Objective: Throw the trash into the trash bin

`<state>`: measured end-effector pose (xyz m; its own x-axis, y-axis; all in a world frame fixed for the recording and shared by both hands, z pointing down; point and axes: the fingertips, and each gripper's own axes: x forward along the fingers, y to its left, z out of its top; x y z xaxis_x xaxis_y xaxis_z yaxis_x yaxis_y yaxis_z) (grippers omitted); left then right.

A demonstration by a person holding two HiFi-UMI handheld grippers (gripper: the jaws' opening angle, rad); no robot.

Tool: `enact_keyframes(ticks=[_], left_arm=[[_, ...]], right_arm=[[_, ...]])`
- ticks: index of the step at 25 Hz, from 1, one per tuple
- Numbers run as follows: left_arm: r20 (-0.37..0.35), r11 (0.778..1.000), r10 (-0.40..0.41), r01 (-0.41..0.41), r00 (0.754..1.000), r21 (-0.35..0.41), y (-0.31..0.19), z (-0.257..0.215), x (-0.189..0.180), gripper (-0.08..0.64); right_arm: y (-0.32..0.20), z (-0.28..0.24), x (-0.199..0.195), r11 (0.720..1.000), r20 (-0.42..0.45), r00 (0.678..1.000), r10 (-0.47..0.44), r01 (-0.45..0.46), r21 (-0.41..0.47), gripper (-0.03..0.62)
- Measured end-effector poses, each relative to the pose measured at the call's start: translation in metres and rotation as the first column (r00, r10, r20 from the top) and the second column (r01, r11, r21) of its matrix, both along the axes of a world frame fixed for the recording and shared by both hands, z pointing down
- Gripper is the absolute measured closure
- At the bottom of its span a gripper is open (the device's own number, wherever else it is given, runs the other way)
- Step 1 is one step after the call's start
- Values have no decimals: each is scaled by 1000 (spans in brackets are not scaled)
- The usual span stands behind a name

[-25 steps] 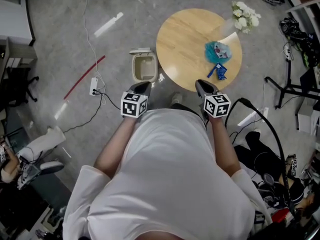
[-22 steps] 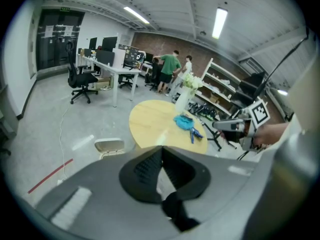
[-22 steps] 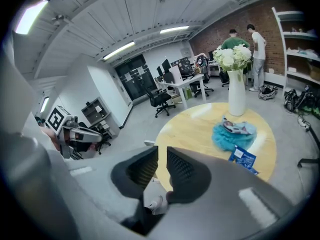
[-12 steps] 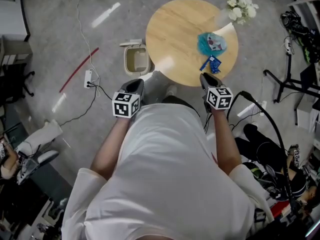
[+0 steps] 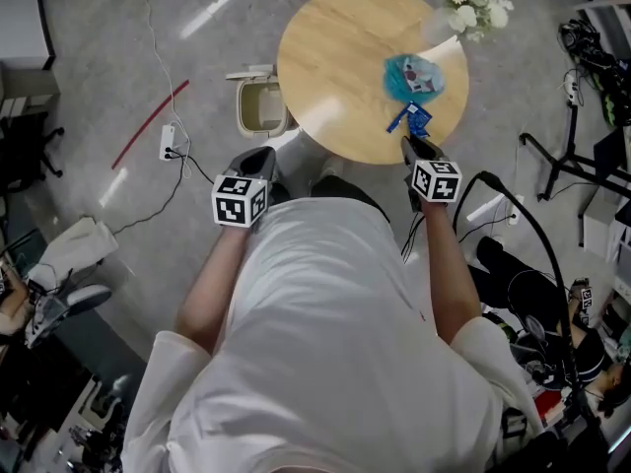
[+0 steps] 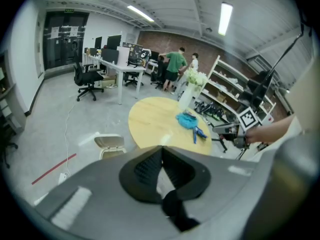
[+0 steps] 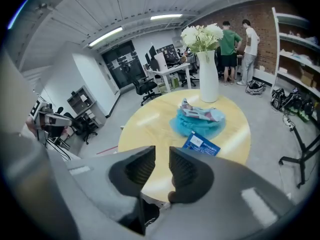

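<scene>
On the round wooden table (image 5: 335,57) lie a crumpled teal heap with a wrapper on top (image 5: 412,75) and a small blue packet (image 5: 415,120). In the right gripper view the heap (image 7: 197,121) and the packet (image 7: 201,144) lie just ahead. My right gripper (image 5: 408,144) hovers at the table's near edge, short of the packet. Its jaws have just been opening, and it (image 7: 162,151) is open with nothing between the jaws. A beige trash bin (image 5: 258,106) with its lid up stands on the floor left of the table. My left gripper (image 5: 264,154) is near the bin; it (image 6: 161,149) is shut and empty.
A vase of white flowers (image 5: 471,3) stands at the table's far right. A power strip (image 5: 168,142) with cables and a red line (image 5: 148,124) lie on the floor at left. Black stands and cables (image 5: 567,161) crowd the right side. People stand far back by shelves (image 7: 237,44).
My right gripper has moved forward and down to the table's near edge, close to the blue packet. The table and bin sit higher in the head view. The left gripper shifted slightly.
</scene>
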<state>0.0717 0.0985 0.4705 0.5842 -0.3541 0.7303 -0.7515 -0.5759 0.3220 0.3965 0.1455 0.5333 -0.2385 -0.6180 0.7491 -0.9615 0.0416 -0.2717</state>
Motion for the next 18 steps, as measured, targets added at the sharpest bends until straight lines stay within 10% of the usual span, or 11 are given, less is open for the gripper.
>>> enact_keyframes(ticks=[18], left_arm=[[50, 990, -128, 131, 991, -55, 27, 16, -47, 555]], right_arm=[[9, 84, 42, 983, -151, 988, -37, 9, -185, 454]])
